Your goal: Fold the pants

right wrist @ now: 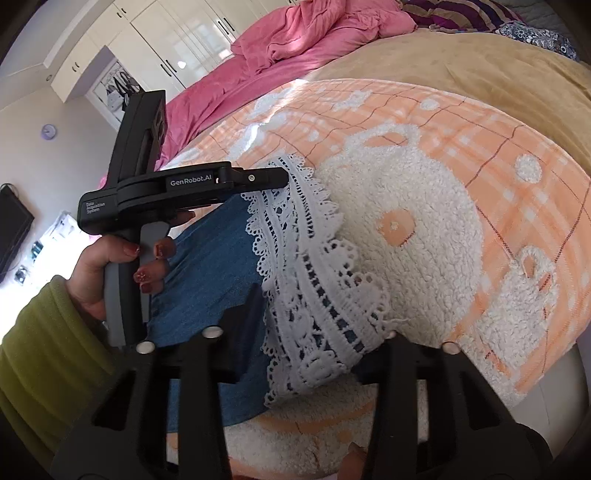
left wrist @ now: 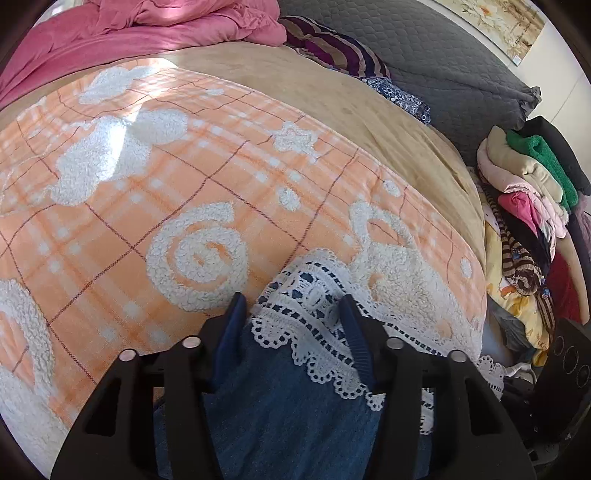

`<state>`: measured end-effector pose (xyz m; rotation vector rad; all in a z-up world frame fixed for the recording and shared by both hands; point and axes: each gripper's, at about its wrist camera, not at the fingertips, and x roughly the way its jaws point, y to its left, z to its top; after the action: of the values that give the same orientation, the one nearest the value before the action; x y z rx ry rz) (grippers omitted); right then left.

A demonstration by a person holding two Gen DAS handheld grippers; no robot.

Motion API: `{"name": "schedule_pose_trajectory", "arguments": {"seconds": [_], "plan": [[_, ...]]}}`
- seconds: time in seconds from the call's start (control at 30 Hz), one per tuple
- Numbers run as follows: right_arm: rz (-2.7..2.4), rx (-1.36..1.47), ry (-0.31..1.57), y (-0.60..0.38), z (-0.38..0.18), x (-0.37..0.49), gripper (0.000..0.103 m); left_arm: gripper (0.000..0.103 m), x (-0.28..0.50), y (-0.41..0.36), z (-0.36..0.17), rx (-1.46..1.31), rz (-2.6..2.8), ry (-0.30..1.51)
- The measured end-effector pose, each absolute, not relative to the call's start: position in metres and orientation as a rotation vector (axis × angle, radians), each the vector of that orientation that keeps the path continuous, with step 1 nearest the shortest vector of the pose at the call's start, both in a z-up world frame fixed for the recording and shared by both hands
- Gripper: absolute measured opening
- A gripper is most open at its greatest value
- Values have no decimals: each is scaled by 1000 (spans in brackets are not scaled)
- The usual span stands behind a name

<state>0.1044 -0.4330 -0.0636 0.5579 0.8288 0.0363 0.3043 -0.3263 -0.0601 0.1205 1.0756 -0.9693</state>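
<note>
The pants are blue denim [left wrist: 280, 406] with a wide white lace hem [left wrist: 314, 295]. They lie on an orange checked blanket [left wrist: 147, 206] with fluffy white patterns. My left gripper [left wrist: 291, 314] is open, with its fingers straddling the lace hem and denim. In the right wrist view the denim [right wrist: 214, 266] and lace hem [right wrist: 317, 295] lie between my right gripper's open fingers [right wrist: 321, 325]. The left gripper [right wrist: 258, 179] shows there too, held by a hand over the hem's far end.
A pink duvet [left wrist: 147, 22] is bunched at the far side of the bed. A grey quilted pillow [left wrist: 443, 66] and a striped cloth [left wrist: 332, 48] lie at the head. A pile of clothes [left wrist: 524, 206] sits at the right. White wardrobes [right wrist: 155, 40] stand behind.
</note>
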Motion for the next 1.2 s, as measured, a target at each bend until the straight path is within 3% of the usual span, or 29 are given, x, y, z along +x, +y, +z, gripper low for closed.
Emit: {"name": "schedule_pose_trajectory", "arguments": {"seconds": [0.1,0.27,0.8,0.97,1.2], "plan": [[62,560,828,-431,-65,107,22,42,301,-329,-59,158,-953,1069],[107,560,814,-426,-63,109,15,15,298,-320,-50,154,-919,1023],[289,482,637,-403,-33,98,14,14,280,-237,-3,-83,-905,942],[408,305,576,-355,-10,89,14,14,272,-192,5,-151,-886,914],[581,39,657,-259,-19,96,14,13,272,-119,-8,-224,-719,978]]}}
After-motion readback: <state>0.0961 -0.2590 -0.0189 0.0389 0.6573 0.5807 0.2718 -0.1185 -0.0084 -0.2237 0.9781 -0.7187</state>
